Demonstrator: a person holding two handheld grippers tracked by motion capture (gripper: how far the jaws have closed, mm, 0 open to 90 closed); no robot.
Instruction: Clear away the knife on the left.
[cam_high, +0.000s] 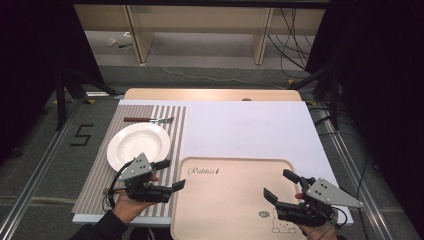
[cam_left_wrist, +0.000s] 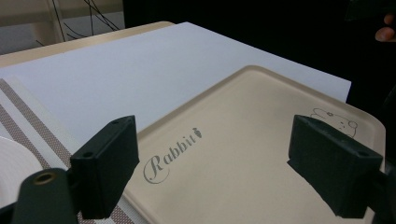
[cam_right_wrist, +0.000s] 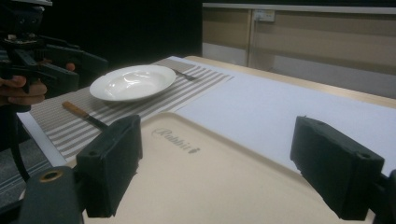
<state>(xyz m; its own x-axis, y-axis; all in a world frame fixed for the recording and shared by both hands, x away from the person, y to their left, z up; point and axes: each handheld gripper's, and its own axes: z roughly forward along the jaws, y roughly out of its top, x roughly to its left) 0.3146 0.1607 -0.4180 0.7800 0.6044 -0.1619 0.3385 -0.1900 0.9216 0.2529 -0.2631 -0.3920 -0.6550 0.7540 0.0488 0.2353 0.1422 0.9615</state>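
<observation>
A beige tray (cam_high: 230, 210) printed "Rabbit" lies at the table's front, also seen in the left gripper view (cam_left_wrist: 261, 140) and the right gripper view (cam_right_wrist: 210, 182). A white plate (cam_high: 138, 144) (cam_right_wrist: 133, 81) rests on a striped placemat (cam_high: 100, 185) at the left. My left gripper (cam_high: 171, 175) (cam_left_wrist: 219, 163) hovers at the tray's left edge, open, with nothing between its jaws. My right gripper (cam_high: 279, 185) (cam_right_wrist: 224, 168) hangs over the tray's right part, open and holding nothing, pointing toward the plate.
A brown-handled fork (cam_high: 148, 120) lies on the mat behind the plate. A brown-handled knife (cam_right_wrist: 84, 114) lies on the mat in front of the plate, near the left hand. A white sheet (cam_high: 250, 130) covers the table beyond the tray.
</observation>
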